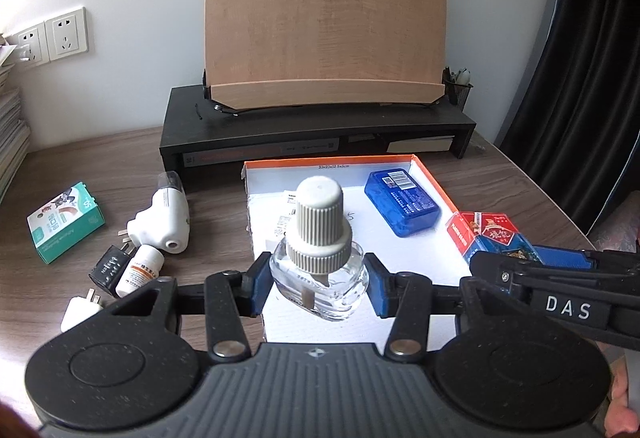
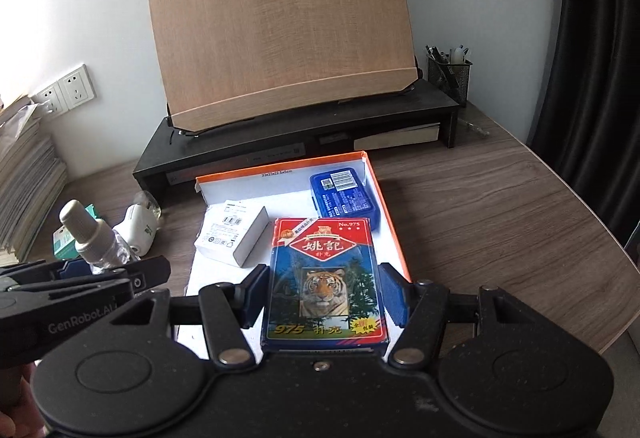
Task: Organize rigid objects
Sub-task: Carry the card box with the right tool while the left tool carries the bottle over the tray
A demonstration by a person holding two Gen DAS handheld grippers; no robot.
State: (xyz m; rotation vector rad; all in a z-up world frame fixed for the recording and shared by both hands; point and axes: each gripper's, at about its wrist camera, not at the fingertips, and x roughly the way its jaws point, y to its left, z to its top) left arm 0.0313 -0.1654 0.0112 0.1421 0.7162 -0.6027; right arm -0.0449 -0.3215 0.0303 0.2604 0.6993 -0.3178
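My left gripper (image 1: 318,284) is shut on a clear glass bottle (image 1: 320,278) with a ribbed beige cap, held over the front of the shallow white box with an orange rim (image 1: 434,180). My right gripper (image 2: 326,296) is shut on a playing card box with a tiger picture (image 2: 326,278), held over the same white box (image 2: 386,206). A blue plastic case (image 1: 402,202) lies in the box's far right corner and also shows in the right wrist view (image 2: 344,192). A small white carton (image 2: 232,234) lies in the box at left.
On the wooden desk left of the box lie a white plug-in device (image 1: 162,218), a green carton (image 1: 66,222), a small white pill bottle (image 1: 140,270), a black adapter (image 1: 110,270) and a white plug (image 1: 80,312). A black monitor riser (image 1: 320,126) with a wooden board stands behind.
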